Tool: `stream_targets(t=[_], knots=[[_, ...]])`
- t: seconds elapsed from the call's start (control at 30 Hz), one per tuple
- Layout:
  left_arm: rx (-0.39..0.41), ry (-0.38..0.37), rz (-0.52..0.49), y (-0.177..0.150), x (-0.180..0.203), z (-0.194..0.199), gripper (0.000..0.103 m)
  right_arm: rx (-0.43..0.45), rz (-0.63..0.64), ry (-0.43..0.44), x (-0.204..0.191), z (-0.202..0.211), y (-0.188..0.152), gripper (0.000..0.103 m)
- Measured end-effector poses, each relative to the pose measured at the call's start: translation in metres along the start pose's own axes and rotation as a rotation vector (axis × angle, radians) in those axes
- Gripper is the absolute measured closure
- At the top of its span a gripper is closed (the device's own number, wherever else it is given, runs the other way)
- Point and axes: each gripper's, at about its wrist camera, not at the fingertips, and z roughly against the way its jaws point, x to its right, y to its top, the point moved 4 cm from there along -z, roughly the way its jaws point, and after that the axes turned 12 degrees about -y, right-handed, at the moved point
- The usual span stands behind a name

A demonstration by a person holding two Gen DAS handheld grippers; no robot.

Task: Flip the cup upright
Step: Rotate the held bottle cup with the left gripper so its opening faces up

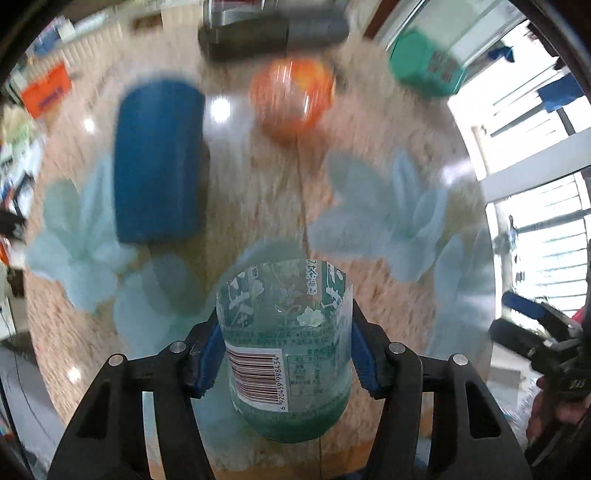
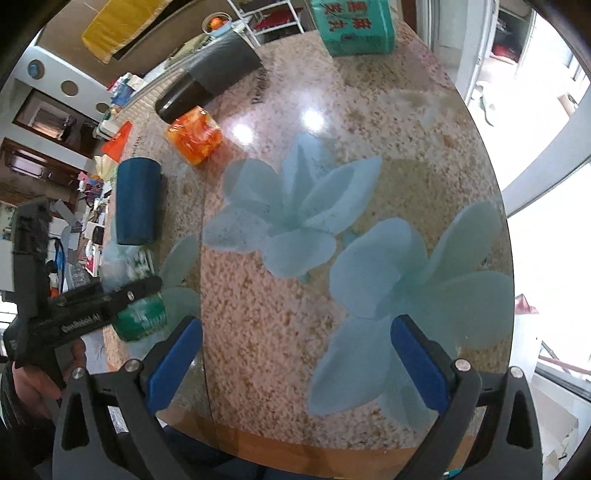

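The cup (image 1: pixel 284 347) is a clear cut-off drink bottle with a green printed label and a barcode. My left gripper (image 1: pixel 282 354) is shut on it, blue pads on both sides, and holds it above the table near the front edge. Its open cut end points away from the camera and its green base points toward me. In the right wrist view the cup (image 2: pixel 138 295) and the left gripper (image 2: pixel 122 295) show at the far left, blurred. My right gripper (image 2: pixel 295 358) is open and empty over the table's front part.
The round speckled table (image 2: pixel 351 110) has pale blue flower prints under glass. A dark blue cup (image 2: pixel 136 201) stands upside down at the left. An orange jar (image 2: pixel 194 136), a black cylinder (image 2: pixel 210 85) and a teal box (image 2: pixel 351 26) lie farther back.
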Motion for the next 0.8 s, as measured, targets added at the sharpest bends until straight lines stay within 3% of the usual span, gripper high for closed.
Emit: stream_targets(t=[0.3, 0.43, 0.57, 0.8], knots=[[0.475, 0.002, -0.17, 0.015, 0.026, 0.047, 0.039, 0.171, 0.095, 0.063, -0.018, 0.033, -0.002, 0.001], [0.585, 0.074, -0.272, 0.006, 0.038, 0.036, 0.038, 0.206, 0.109, 0.049, -0.017, 0.034, -0.007, 0.001], [0.59, 0.112, -0.335, -0.004, 0.048, 0.005, 0.037, 0.185, 0.099, 0.028, -0.01, 0.025, -0.017, 0.001], [0.54, 0.144, -0.356, -0.021, 0.047, -0.035, 0.037, 0.152, 0.091, -0.012, -0.001, 0.018, -0.029, 0.001]])
